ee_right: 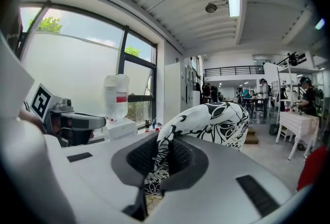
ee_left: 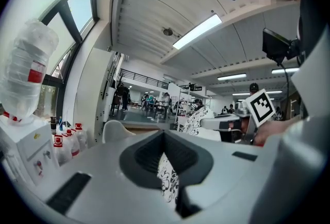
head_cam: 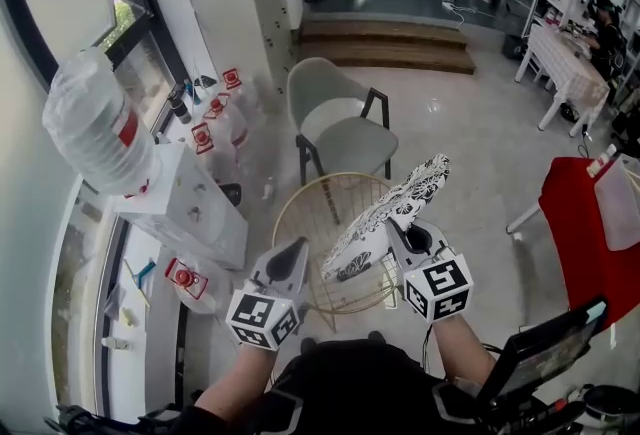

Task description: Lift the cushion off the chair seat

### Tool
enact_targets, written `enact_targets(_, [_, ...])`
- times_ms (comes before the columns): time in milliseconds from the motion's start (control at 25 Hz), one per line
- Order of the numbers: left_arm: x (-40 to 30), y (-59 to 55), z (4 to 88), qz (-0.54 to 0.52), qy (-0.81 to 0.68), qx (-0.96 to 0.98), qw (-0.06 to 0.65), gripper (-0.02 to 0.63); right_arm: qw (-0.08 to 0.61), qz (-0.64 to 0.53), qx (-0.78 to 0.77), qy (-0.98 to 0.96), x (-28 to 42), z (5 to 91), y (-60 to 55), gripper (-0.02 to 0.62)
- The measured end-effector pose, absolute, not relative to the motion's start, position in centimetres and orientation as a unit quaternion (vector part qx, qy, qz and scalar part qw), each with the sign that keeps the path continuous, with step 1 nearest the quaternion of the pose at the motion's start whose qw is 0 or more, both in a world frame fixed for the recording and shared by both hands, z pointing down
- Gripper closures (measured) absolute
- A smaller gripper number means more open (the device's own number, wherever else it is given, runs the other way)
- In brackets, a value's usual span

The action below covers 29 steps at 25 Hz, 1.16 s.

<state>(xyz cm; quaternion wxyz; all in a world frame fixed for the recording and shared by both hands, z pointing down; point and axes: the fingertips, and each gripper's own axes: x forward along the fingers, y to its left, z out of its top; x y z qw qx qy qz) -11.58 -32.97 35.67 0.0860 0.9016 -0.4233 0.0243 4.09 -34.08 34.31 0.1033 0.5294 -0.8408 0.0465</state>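
We've got the cushion (head_cam: 392, 208) up over the wire chair (head_cam: 300, 213). It has a black & white leafy print and sits tilted, far end higher than near end. It hangs above the round gold seat, and as far as we can see it's off it.

Left tongs (head_cam: 300, 248) are closed on the cushion's near, lower edge. In the left gripper view a strip of the printed fabric is pinched betw. the dark pads (ee_left: 147, 153), no gap.

Right tongs (head_cam: 402, 223) are clamped on it too, on its right side approx. midway along. In the right gripper view the fabric bunches into the pads (ee_right: 180, 158), and the rest of the cushion bulges out beyond them.

Both tongs point away from us, about level, side by side w/ the cushion betw. them.

Behind the wire chair stands a grey chair (head_cam: 340, 128) w/ dark legs. On the left is a water cooler (head_cam: 190, 203) w/ an upturned bottle (head_cam: 95, 123). Jugs w/ red caps (head_cam: 215, 118) stand on the floor near it. A red cloth (head_cam: 580, 223) shows at the right edge, and steps (head_cam: 385, 43) lie further back.
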Motion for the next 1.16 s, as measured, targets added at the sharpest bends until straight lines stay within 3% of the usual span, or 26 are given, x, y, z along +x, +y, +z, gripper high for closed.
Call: enact_targets(1160, [-12.0, -32.2, 33.7, 0.024, -0.432, 0.899, 0.064, 0.598, 0.101, 0.033, 0.513, -0.852, 3.2, 33.2, -33.0, 0.572])
